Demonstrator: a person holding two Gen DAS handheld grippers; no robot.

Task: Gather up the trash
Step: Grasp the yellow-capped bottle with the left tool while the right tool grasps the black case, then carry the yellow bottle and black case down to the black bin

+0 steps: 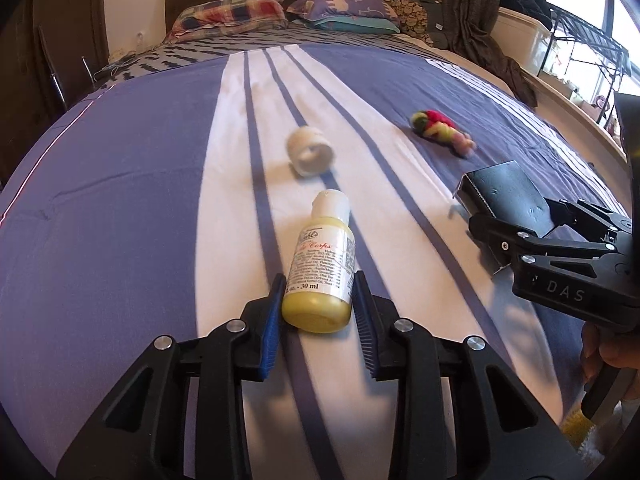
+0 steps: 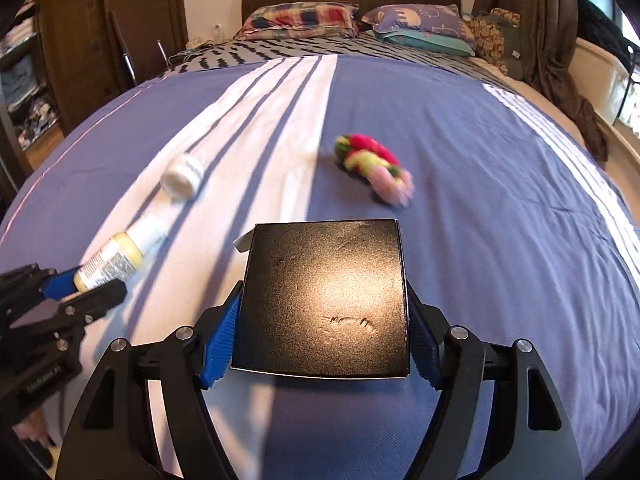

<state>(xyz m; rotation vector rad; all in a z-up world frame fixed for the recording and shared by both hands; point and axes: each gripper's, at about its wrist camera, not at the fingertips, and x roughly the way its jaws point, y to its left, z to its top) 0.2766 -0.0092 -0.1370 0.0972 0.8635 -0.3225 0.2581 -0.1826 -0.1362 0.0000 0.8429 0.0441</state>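
A small yellow lotion bottle (image 1: 318,256) with a white cap lies on the striped bedspread (image 1: 120,220). My left gripper (image 1: 319,282) is shut on its lower half, a blue pad against each side. In the right wrist view the left gripper (image 2: 86,284) and the bottle (image 2: 116,258) sit at the left edge. A flat black box (image 2: 324,288) rests between the pads of my right gripper (image 2: 324,308), which is shut on its two sides. The left wrist view shows the box (image 1: 504,188) and the right gripper (image 1: 520,216) at the right.
A white round jar (image 1: 310,152) (image 2: 183,176) lies on its side just beyond the bottle. A pink, red and green woolly item (image 1: 440,126) (image 2: 372,164) lies further right. Pillows (image 2: 300,20) and the headboard are at the far end; a wardrobe stands left, a window sill right.
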